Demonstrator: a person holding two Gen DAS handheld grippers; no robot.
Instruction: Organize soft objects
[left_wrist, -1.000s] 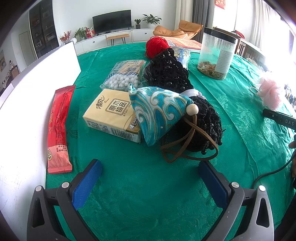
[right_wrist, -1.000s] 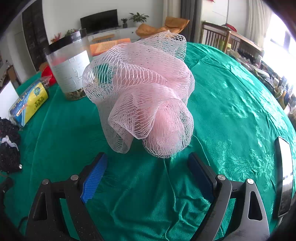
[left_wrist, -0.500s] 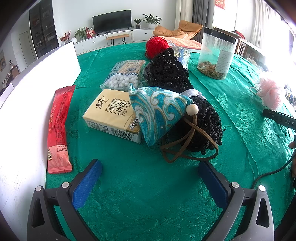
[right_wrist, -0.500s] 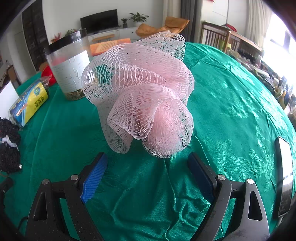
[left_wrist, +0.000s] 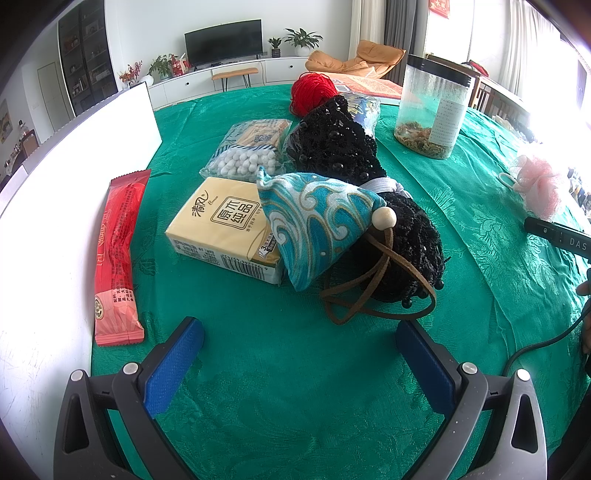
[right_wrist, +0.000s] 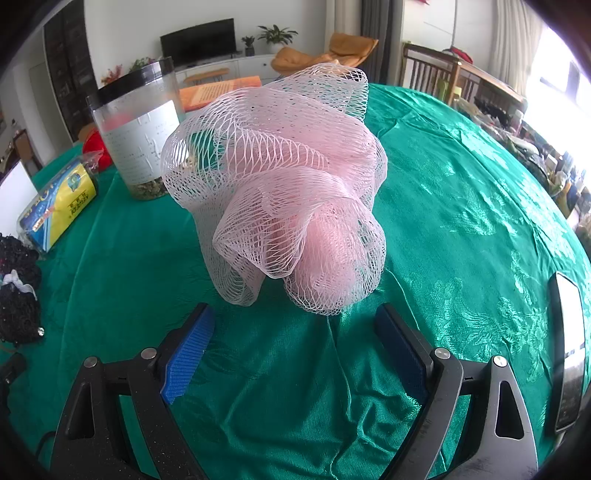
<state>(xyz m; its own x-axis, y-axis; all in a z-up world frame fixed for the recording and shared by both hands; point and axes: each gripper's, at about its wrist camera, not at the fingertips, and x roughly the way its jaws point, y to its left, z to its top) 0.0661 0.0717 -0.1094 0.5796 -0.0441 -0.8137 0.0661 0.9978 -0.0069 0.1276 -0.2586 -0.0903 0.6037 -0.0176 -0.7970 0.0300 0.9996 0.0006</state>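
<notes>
Nothing is shifting between the earlier frames and now: both grippers are hovering as before. Nearest, the right gripper (right_wrist: 295, 334) is gaping wide and empty just short of the pink mesh bath pouf (right_wrist: 280, 195), a rounded bundle with no clear long axis. The left gripper (left_wrist: 299, 347) is likewise spread and empty, facing the blue wave-print drawstring pouch (left_wrist: 317, 218), whose neck is pointing right, leaning on the tissue pack (left_wrist: 225, 225). Beyond, black beaded knitwear (left_wrist: 340, 147) and red yarn (left_wrist: 314, 90) are lying unsorted; organizing seems barely begun.

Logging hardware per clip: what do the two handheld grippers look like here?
Both match: the left gripper and right gripper have black, finely speckled plastic frames with triangular cut-outs and silver screw heads. Each finger carries a flat blue pad, ribbed on the right gripper. A black cable shows in the left wrist view. No sleeves are visible.
</notes>
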